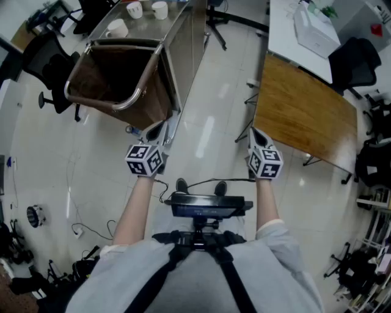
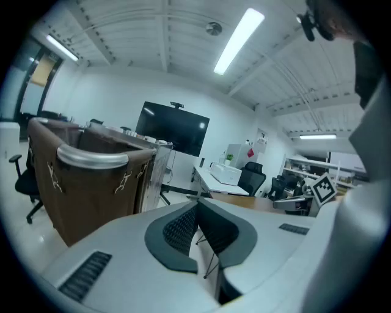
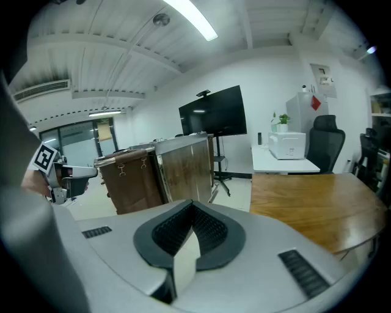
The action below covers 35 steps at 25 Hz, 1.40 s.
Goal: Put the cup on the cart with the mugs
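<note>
The steel cart (image 1: pixel 174 43) stands ahead to the left, with a brown bag (image 1: pixel 116 76) hung on its near end. On its top sit three white mugs (image 1: pixel 134 9), (image 1: pixel 160 10), (image 1: pixel 117 28). My left gripper (image 1: pixel 157 128) is shut and empty, held just short of the cart's near corner. My right gripper (image 1: pixel 255 134) is also shut and empty, over the floor beside the wooden table. In the left gripper view the jaws (image 2: pixel 197 205) meet, with the brown bag (image 2: pixel 91 183) to the left. The right gripper (image 3: pixel 192 205) points toward the cart (image 3: pixel 159 171).
A wooden table (image 1: pixel 305 110) stands at the right, and a white table (image 1: pixel 293 30) with a printer lies beyond it. Black office chairs (image 1: pixel 55 73) flank the cart and the tables. A wall screen (image 3: pixel 214 110) hangs at the far end. Cables lie on the floor (image 1: pixel 79 229).
</note>
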Motion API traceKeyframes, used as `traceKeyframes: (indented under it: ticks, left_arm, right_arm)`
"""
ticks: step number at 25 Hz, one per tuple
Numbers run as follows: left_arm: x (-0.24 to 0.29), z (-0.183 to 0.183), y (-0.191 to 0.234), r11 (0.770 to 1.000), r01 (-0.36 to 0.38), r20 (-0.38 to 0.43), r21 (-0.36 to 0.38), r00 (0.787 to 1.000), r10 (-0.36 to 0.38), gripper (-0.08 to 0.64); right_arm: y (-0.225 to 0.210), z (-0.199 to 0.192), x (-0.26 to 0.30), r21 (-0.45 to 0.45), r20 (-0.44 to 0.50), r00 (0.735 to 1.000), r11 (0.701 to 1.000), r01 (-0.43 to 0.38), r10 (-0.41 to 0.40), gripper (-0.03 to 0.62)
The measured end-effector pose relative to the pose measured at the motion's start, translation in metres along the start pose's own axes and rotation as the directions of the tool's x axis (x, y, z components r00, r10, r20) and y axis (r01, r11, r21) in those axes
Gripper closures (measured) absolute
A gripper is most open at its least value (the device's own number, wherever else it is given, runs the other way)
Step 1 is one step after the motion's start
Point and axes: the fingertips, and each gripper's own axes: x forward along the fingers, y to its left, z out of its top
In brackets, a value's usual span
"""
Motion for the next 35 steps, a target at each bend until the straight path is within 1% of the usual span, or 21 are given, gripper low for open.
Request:
traceKeyframes:
  ticks: [3, 5, 10, 14, 18, 22, 29, 31, 35]
  left_arm:
    - [0.004, 0.007, 0.000, 0.997, -0.010, 0.027, 0.075, 1.000, 0.008, 0.555]
    - [0.006, 0.010, -0.003, 0.994, -0.001, 0.034, 0.109, 0.999, -0.002, 0.555]
    - [0.019, 0.021, -0.012, 0.983, 0.070, 0.024, 0.172, 0.997, -0.075, 0.555]
    - [0.032, 0.032, -0.022, 0.970, 0.133, 0.011, 0.204, 0.990, -0.138, 0.555]
    - [0.056, 0.034, -0.031, 0.963, 0.182, -0.007, 0.200, 0.983, -0.185, 0.555]
    - [0.095, 0.046, -0.045, 0.956, 0.211, -0.012, 0.204, 0.977, -0.213, 0.555]
    - [0.188, 0.076, -0.054, 0.955, 0.206, -0.015, 0.213, 0.978, -0.208, 0.555]
    - [0.217, 0.088, -0.062, 0.954, 0.208, -0.010, 0.215, 0.977, -0.211, 0.555]
    - [0.266, 0.110, -0.083, 0.947, 0.219, -0.003, 0.233, 0.974, -0.224, 0.555]
  right_arm:
    - [-0.003, -0.007, -0.002, 0.030, 0.004, 0.999, 0.999, 0.039, -0.039, 0.589]
    - [-0.003, -0.007, -0.005, 0.036, 0.017, 0.997, 0.997, 0.069, -0.070, 0.589]
    - [0.005, -0.002, -0.009, 0.064, 0.054, 0.991, 0.991, 0.120, -0.123, 0.589]
    - [0.005, 0.007, -0.015, 0.081, 0.082, 0.983, 0.985, 0.155, -0.162, 0.589]
    - [-0.002, 0.018, -0.015, 0.098, 0.096, 0.980, 0.981, 0.165, -0.174, 0.589]
    - [-0.028, 0.041, 0.000, 0.092, 0.109, 0.977, 0.980, 0.175, -0.185, 0.589]
    - [-0.085, 0.084, 0.064, 0.076, 0.126, 0.979, 0.985, 0.154, -0.163, 0.589]
    - [-0.103, 0.098, 0.078, 0.073, 0.133, 0.979, 0.987, 0.144, -0.152, 0.589]
    - [-0.128, 0.127, 0.102, 0.048, 0.141, 0.984, 0.994, 0.099, -0.105, 0.589]
